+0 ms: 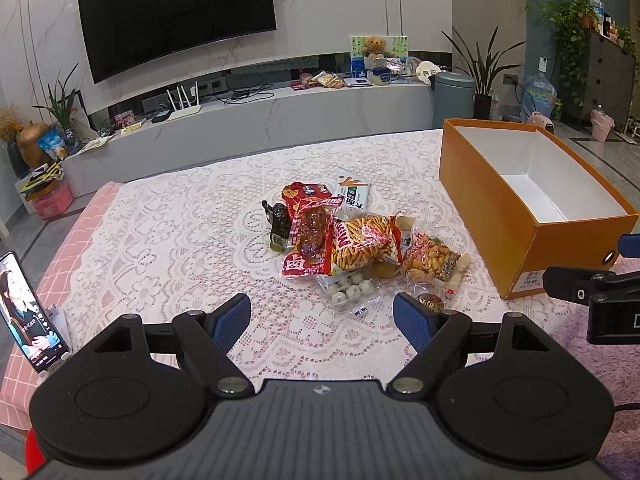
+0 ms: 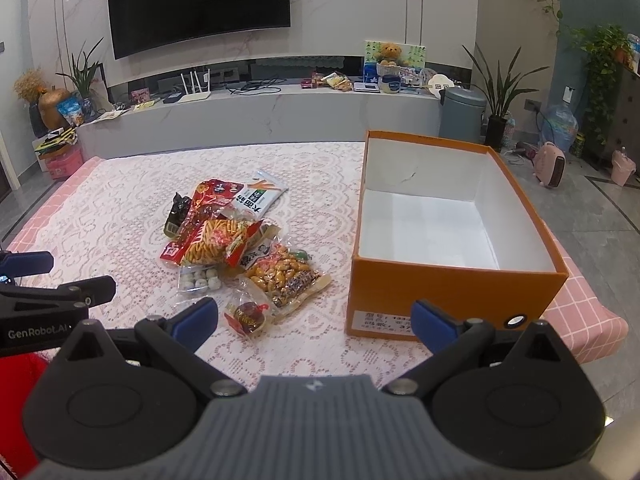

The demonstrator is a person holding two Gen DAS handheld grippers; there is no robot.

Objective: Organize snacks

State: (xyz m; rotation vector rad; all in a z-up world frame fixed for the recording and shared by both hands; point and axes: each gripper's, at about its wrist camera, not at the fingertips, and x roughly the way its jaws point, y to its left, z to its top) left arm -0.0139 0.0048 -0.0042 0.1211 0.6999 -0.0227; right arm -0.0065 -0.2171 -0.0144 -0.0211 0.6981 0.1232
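Note:
A pile of snack packets [image 1: 352, 240] lies mid-table on the lace cloth; it also shows in the right wrist view [image 2: 240, 248]. It includes a bag of orange sticks [image 1: 362, 246], a peanut bag [image 2: 284, 276], a clear pack of white balls [image 2: 200, 280], a small round dark snack [image 2: 248, 316] and a green-white packet [image 2: 260, 194]. An open orange box [image 2: 448, 300] with a white, bare inside stands to the right, also in the left wrist view [image 1: 520, 248]. My left gripper [image 1: 322, 320] is open, just short of the pile. My right gripper [image 2: 316, 322] is open between pile and box.
A phone [image 1: 28, 312] on a stand sits at the table's left edge. The table has a pink checked cloth [image 2: 588, 320] under the lace. Behind it runs a low TV cabinet [image 1: 260, 116] with clutter, a grey bin [image 2: 464, 112] and plants.

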